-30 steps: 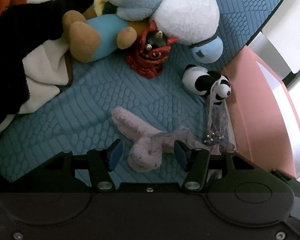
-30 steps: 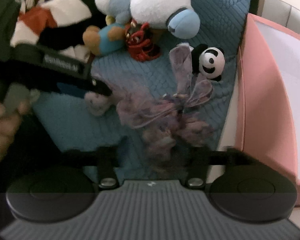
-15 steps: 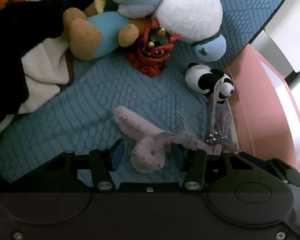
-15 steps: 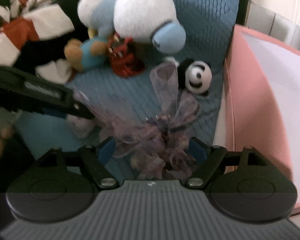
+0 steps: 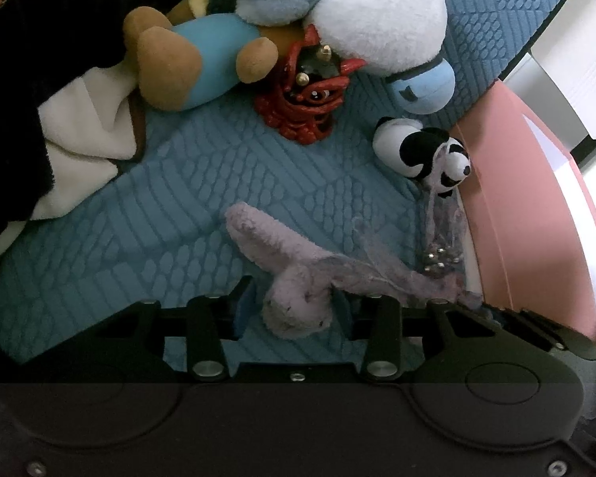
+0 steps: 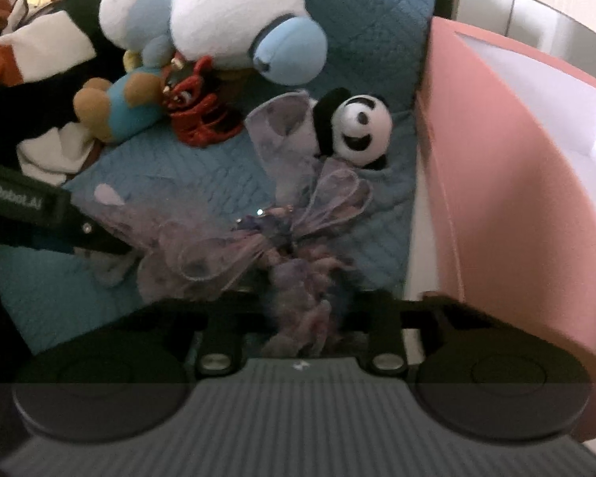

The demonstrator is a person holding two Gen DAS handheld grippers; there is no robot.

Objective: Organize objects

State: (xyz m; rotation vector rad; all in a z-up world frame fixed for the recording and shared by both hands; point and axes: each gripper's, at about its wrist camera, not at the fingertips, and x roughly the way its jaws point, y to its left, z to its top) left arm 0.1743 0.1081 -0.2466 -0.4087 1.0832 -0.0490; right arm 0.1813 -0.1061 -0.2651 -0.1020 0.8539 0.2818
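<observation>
Narrowed, left gripper [image 5: 292, 306] fingers now flank the lilac bunny [image 5: 294, 298].

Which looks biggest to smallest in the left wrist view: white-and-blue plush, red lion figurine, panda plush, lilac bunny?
1. white-and-blue plush, clearly largest, though partly cut off at the top
2. lilac bunny, nearest the camera, so its rank is unsure
3. red lion figurine and panda plush look alike; no ranking between them
</observation>
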